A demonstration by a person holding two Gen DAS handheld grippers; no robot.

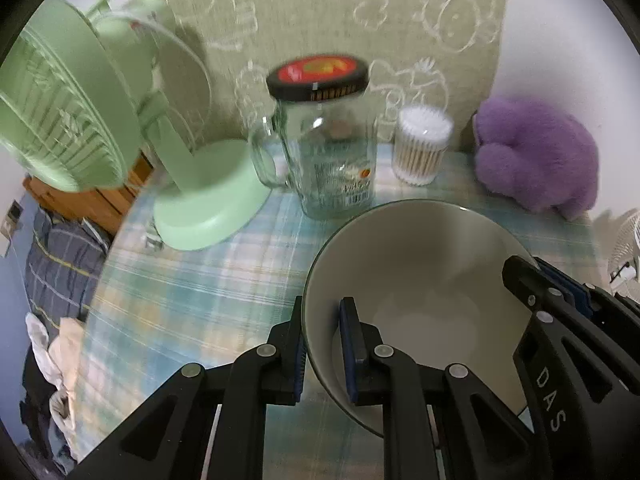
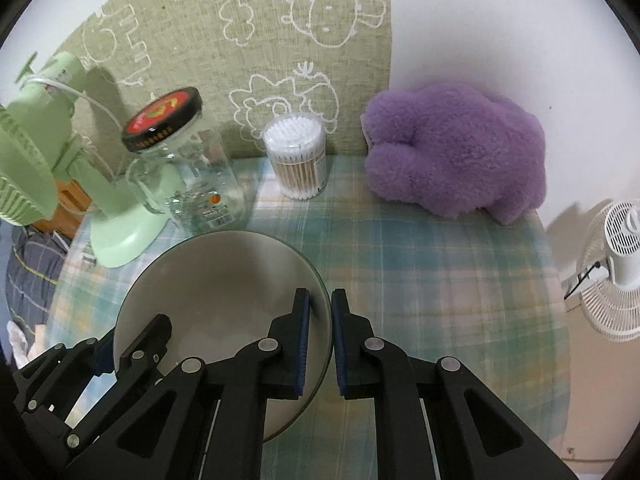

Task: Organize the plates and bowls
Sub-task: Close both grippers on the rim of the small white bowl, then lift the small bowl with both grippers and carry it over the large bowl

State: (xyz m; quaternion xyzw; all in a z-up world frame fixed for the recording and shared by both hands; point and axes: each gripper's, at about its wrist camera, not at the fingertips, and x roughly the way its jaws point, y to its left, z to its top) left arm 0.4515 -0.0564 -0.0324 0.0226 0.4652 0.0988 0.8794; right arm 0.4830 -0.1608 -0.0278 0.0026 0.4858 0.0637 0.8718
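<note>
A grey-white bowl with a dark rim sits near the front of the tabletop, which has a blue and green checked cloth on it. Two grippers hold the bowl, one on each side.

The left gripper has its fingers pinched tight on the bowl's left rim, one finger inside the bowl and one outside. The right gripper does the same on the bowl's right rim, with its fingers closed on the thin wall. From the left camera you can see the other gripper at the far side of the bowl.

It is hard to tell if the bowl is resting on the cloth or lifted a little, as its bottom is hidden.

Behind the bowl, toward the back edge, stands a glass jar with a handle and a black and red lid. A green fan stands at the back left corner. A tub of cotton buds stands at the back edge, just beside the jar. A purple plush toy sits in the back right corner against the wall. A white fan stands off the tabletop to the right.
</note>
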